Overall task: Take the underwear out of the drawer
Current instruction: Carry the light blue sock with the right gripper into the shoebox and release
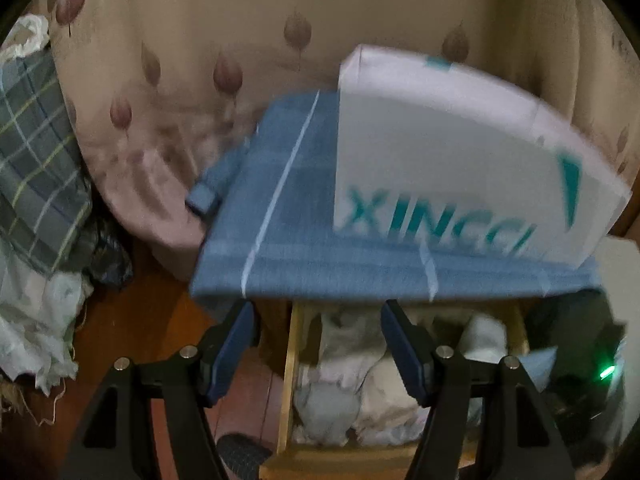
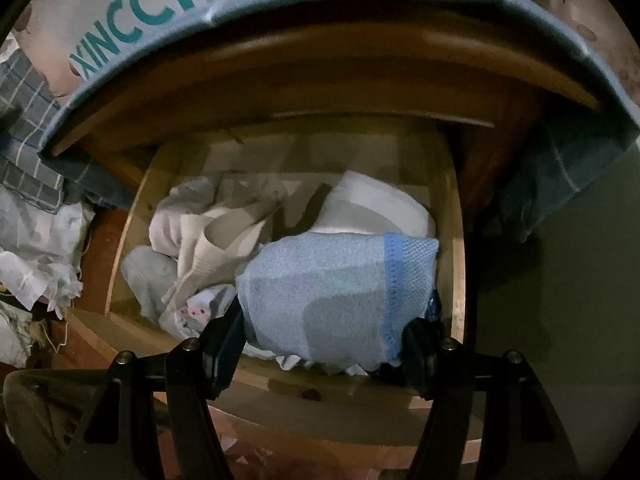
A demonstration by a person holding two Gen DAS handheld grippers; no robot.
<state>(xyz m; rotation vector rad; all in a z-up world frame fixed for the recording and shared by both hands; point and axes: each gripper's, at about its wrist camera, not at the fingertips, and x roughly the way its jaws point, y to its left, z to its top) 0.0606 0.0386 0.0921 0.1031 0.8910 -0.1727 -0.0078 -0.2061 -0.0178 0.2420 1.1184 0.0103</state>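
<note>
the drawer [image 2: 454,216] is pale bare wood, the underwear [image 2: 336,296] a blue knitted mesh cloth, the shoe box [image 1: 440,168] smooth matt card on woven blue cloth [image 1: 280,216].

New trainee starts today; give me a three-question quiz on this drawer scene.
1. True or false: the right claw grips the blue underwear.
2. What stands on the blue cloth? A) shoe box B) lamp C) basket
3. Fill in: the left claw holds ____.

Key: 1 true. 2 A, the white shoe box. 3 nothing; its jaws stand open above the drawer.
</note>
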